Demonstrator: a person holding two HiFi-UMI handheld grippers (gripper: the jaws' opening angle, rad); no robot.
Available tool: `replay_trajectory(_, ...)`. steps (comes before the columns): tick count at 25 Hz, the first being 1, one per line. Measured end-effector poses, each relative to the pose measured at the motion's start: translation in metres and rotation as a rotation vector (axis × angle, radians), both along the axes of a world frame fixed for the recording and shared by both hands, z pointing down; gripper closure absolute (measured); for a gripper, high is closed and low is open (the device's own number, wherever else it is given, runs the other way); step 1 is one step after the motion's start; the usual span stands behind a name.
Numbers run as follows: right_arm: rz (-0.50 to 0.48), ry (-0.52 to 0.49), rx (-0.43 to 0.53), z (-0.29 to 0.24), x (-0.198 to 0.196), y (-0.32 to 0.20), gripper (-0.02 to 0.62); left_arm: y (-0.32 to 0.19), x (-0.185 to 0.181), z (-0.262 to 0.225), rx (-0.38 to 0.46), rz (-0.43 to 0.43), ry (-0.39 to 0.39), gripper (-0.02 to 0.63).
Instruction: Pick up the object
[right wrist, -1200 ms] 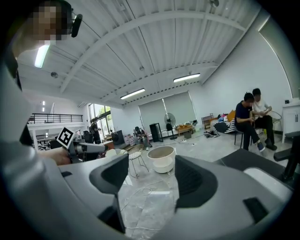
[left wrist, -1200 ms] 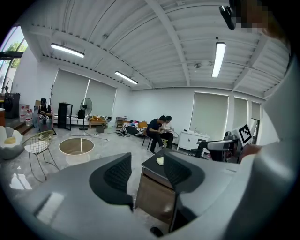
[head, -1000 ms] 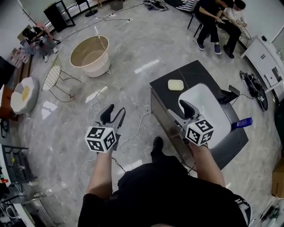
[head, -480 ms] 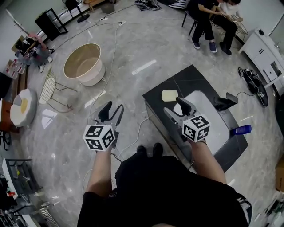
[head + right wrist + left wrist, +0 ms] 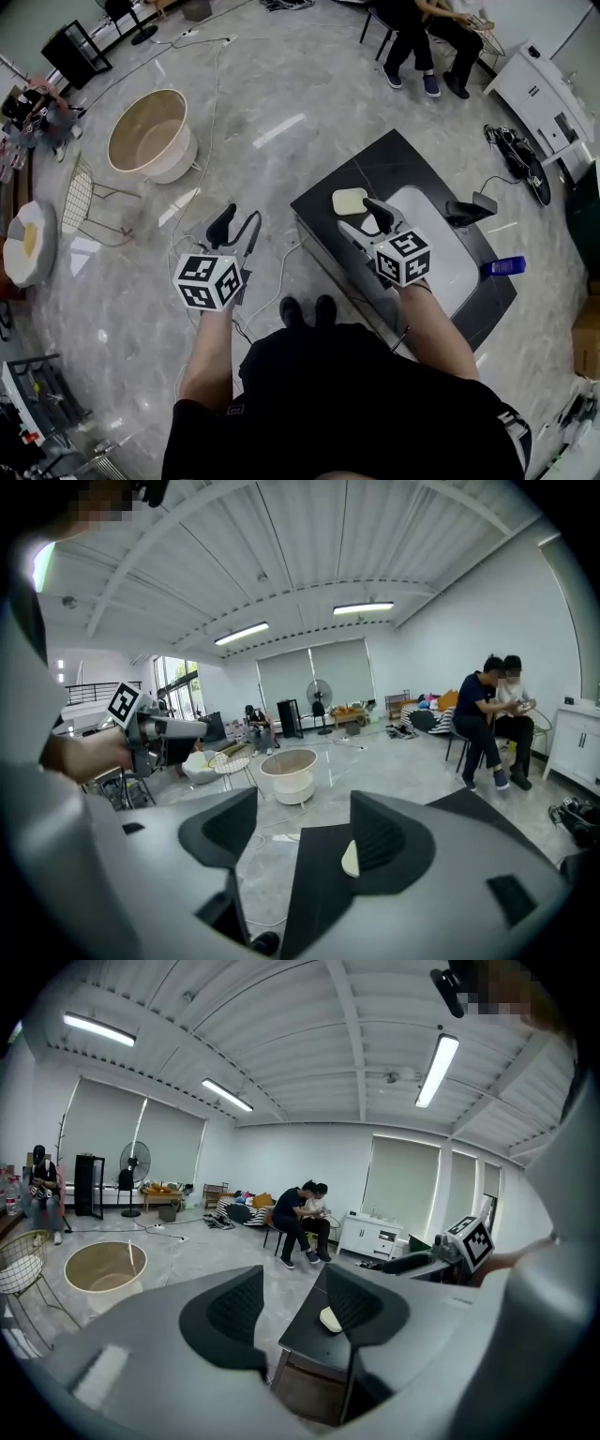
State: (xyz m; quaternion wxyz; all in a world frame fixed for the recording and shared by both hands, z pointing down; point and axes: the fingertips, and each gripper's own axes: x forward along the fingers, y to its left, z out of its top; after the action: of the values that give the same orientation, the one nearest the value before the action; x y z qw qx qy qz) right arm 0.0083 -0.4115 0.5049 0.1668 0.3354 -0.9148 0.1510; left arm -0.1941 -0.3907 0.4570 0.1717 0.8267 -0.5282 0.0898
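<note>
The object, a pale cream rounded-square block [image 5: 349, 201], lies at the near-left corner of a low black table [image 5: 398, 164]. My right gripper [image 5: 364, 218] hovers open just right of it and a little nearer to me, with nothing between the jaws. In the right gripper view the block [image 5: 350, 860] peeks out beside the right jaw of that gripper [image 5: 295, 834]. My left gripper [image 5: 236, 229] is open and empty over the floor, left of the table. In the left gripper view the block [image 5: 330, 1320] shows past the left gripper [image 5: 292, 1303].
A white oval sheet [image 5: 441, 248], a black device [image 5: 466, 207] and a blue item [image 5: 503, 266] are on the table. A round beige tub [image 5: 148, 136], a wire chair [image 5: 84, 197] and cables [image 5: 272, 281] are on the floor. Seated people [image 5: 417, 28] are at the back.
The person has stepped up to the table. My right gripper has moved forward and left, closer to the cream block. The left gripper has kept its place over the floor.
</note>
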Motion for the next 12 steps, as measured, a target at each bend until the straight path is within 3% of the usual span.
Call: replay_trajectory(12, -0.075, 0.191, -0.123, 0.087, -0.032, -0.036, 0.316, -0.024, 0.004, 0.043, -0.077, 0.055, 0.045, 0.390)
